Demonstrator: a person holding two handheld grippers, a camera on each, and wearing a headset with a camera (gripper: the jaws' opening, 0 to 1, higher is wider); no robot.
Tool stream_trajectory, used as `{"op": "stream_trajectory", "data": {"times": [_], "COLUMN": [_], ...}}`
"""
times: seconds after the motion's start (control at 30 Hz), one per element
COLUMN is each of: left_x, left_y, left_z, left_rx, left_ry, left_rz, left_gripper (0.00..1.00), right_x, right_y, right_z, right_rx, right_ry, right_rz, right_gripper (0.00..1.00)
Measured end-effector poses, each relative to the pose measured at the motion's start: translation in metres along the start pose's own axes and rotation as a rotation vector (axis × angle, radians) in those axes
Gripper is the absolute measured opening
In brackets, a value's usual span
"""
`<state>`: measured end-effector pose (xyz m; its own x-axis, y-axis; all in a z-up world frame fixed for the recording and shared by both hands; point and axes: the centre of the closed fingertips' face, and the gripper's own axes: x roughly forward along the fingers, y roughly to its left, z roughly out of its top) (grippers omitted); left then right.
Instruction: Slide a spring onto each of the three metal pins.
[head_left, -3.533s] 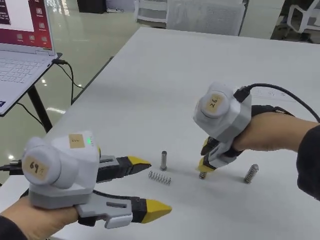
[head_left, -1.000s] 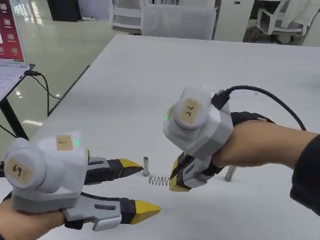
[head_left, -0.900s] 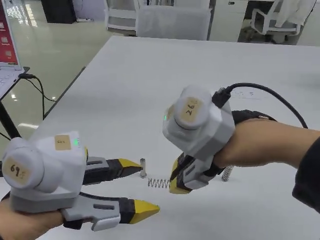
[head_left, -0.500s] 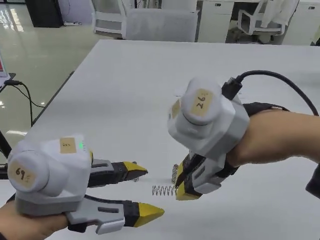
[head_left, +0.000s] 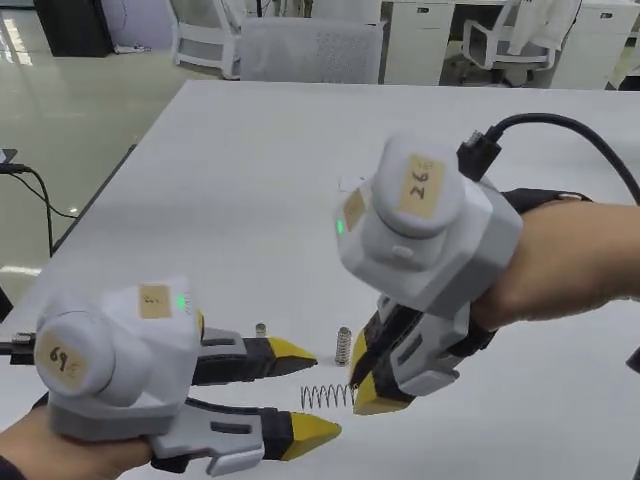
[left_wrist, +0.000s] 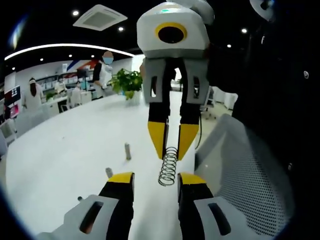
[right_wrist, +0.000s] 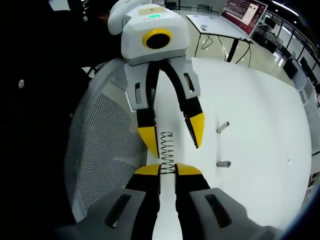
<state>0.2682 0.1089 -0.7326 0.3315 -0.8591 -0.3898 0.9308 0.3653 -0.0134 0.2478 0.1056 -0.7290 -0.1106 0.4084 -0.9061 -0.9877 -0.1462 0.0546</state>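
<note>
— Right gripper (head_left: 360, 388) first: how do its jaws stand?
— Pinched together on the right end of a spring (head_left: 322, 397). In the right gripper view the coil runs straight out from between the yellow tips.
— And the left gripper (head_left: 326, 391)?
— Its jaws are well apart and hold nothing. It sits at the near left, pointing right, tip to tip with the other tool. The spring's free left end reaches into the gap between its two jaws and touches neither.
— Is the spring lying on the surface or lifted?
— I cannot tell. It is level and close over the white table (head_left: 250, 200).
— The pins?
— Just beyond the left gripper's far jaw a short bare pin (head_left: 261, 329) stands upright. To its right, just beyond the spring and beside the right gripper's jaws, stands a second pin (head_left: 343, 345). It looks ribbed, as if a coil sits on it, but it is too small to be sure.
— Anything further out?
— A black cable (head_left: 560, 130) arcs away to the right from the back of the right gripper. Office chairs (head_left: 310, 50) stand past the far end of the table.
</note>
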Motion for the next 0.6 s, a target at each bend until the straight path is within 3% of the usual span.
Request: {"op": "stream_trajectory", "data": {"times": [0.6], "left_x": [0.0024], "left_y": [-0.0018], "left_z": [0.0051], "left_rx": [0.014], "left_ry": [-0.020], "left_rz": [-0.001], "left_gripper": [0.25], "right_x": [-0.0005], "right_y": [-0.0013], "right_z": [0.0009], "right_rx": [-0.012], "right_ry": [0.008], "right_rz": [0.002], "right_gripper": [0.07]}}
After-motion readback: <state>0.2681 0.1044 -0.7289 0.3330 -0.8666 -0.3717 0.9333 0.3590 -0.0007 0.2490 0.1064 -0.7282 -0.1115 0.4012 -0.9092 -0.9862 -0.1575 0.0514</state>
